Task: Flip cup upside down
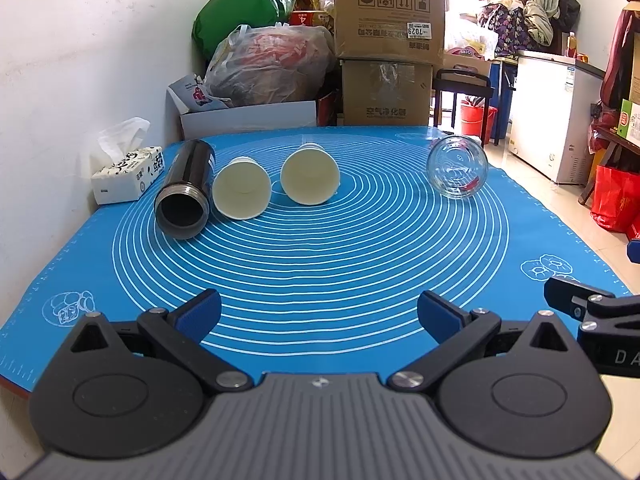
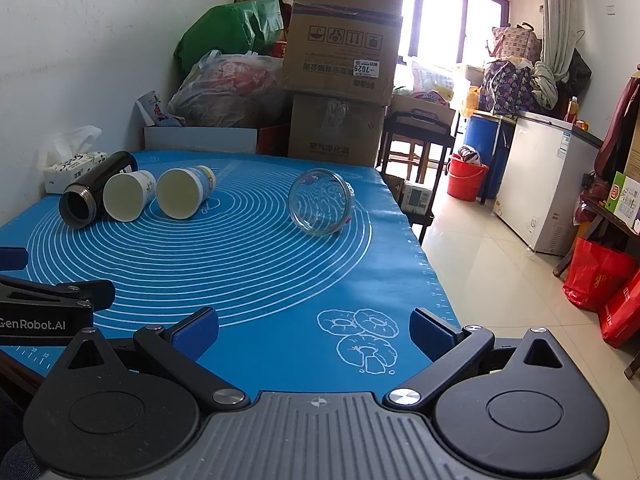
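Note:
Several cups lie on their sides on the blue mat (image 1: 320,264), mouths towards me. From the left: a black steel flask (image 1: 184,192) (image 2: 94,190), a paper cup (image 1: 242,190) (image 2: 128,196), a second paper cup (image 1: 310,176) (image 2: 184,192), and a clear glass cup (image 1: 458,168) (image 2: 322,202) apart at the right. My left gripper (image 1: 319,314) is open and empty above the mat's near edge. My right gripper (image 2: 314,330) is open and empty near the mat's right front corner. Each gripper shows at the edge of the other's view.
A tissue box (image 1: 128,174) stands at the mat's far left by the wall. Cardboard boxes (image 1: 388,40) and filled bags (image 1: 268,68) are piled behind the table. The table's right edge drops to a tiled floor (image 2: 500,280) with a red bucket (image 2: 466,178) and a white freezer (image 2: 548,184).

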Demonstrator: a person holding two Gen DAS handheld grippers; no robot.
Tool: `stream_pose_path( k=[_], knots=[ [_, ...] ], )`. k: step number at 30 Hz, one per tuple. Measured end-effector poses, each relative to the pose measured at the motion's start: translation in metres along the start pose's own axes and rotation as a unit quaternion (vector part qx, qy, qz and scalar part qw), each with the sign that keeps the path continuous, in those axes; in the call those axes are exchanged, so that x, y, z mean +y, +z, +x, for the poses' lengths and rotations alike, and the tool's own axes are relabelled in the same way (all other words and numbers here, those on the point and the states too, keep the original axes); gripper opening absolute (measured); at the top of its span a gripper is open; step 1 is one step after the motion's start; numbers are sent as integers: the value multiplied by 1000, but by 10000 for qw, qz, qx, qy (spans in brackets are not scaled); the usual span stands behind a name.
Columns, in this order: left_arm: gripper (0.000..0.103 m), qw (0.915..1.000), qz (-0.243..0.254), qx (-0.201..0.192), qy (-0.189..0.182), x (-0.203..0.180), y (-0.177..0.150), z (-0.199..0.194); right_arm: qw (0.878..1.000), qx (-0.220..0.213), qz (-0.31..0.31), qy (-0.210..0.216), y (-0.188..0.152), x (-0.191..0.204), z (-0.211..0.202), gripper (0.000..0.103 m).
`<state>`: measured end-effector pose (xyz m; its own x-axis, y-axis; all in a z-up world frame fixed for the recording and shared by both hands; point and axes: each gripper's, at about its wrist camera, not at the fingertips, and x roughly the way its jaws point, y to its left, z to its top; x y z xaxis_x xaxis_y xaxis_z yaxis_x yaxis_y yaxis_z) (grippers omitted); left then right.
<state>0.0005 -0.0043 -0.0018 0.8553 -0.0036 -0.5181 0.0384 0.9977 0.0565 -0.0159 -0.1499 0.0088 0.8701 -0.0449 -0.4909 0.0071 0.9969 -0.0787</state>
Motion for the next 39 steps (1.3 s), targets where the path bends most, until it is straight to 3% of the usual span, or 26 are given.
stream_pose_path(
  k=[39],
  knots=[
    [103,10000,37,5,2,-2,0,2,10000,16,-6,-5,-3,2,2,103]
  ],
)
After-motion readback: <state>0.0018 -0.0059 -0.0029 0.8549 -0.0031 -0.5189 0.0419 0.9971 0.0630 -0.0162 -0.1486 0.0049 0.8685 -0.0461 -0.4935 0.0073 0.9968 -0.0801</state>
